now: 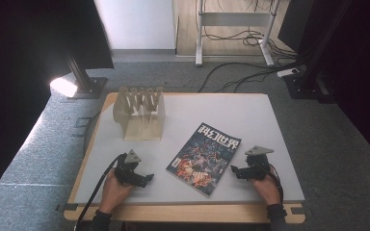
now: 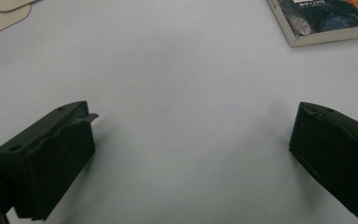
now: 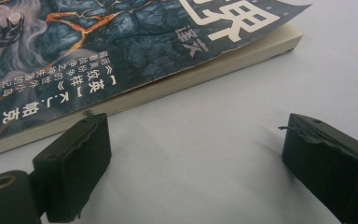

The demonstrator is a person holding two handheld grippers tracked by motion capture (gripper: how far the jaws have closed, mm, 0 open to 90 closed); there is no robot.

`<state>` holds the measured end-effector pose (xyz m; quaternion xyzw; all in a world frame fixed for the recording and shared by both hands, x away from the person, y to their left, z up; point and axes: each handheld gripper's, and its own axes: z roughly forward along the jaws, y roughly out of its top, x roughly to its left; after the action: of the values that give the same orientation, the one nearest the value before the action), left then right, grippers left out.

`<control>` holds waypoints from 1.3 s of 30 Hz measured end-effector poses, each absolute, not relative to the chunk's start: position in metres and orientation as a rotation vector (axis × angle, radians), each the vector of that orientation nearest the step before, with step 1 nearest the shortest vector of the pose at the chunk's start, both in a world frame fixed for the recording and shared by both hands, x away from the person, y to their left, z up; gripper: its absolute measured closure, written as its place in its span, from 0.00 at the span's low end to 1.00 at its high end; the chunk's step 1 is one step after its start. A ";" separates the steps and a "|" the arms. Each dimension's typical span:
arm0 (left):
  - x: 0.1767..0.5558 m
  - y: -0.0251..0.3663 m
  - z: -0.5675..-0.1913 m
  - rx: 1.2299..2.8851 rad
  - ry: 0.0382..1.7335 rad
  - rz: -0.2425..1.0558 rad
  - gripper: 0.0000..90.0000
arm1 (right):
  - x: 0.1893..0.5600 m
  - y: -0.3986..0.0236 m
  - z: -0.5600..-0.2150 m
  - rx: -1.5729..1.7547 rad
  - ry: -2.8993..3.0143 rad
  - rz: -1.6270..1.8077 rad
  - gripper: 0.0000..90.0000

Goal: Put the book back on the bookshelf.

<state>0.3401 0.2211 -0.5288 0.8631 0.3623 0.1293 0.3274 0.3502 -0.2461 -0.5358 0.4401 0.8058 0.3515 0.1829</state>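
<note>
We work magazine point(image 1: 204, 159): it lies flat on worktop point(image 1: 250, 115), centre-front, between both claws. Long axis runs 1 to 7 o'clock. Right claw point(image 1: 233, 170) open, empty, just beside magazine's right edge; magazine at its 9 o'clock; right gripper view puts page edge point(image 3: 177, 84) close ahead of left jaw. Left claw point(image 1: 149, 179) open, empty, farther off; magazine at its 2 o'clock. We judge right claw nearer. Wooden rack point(image 1: 141, 113) at 11 o'clock, slots empty.
</note>
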 end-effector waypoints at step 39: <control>0.384 0.141 -0.499 2.317 0.715 0.179 0.00 | 0.402 -0.227 -0.506 1.175 2.264 1.029 0.00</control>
<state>0.3840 0.1407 -0.4990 0.8936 0.2758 0.0691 0.3475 0.4021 -0.2271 -0.5063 0.4190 0.8075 0.3669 0.1944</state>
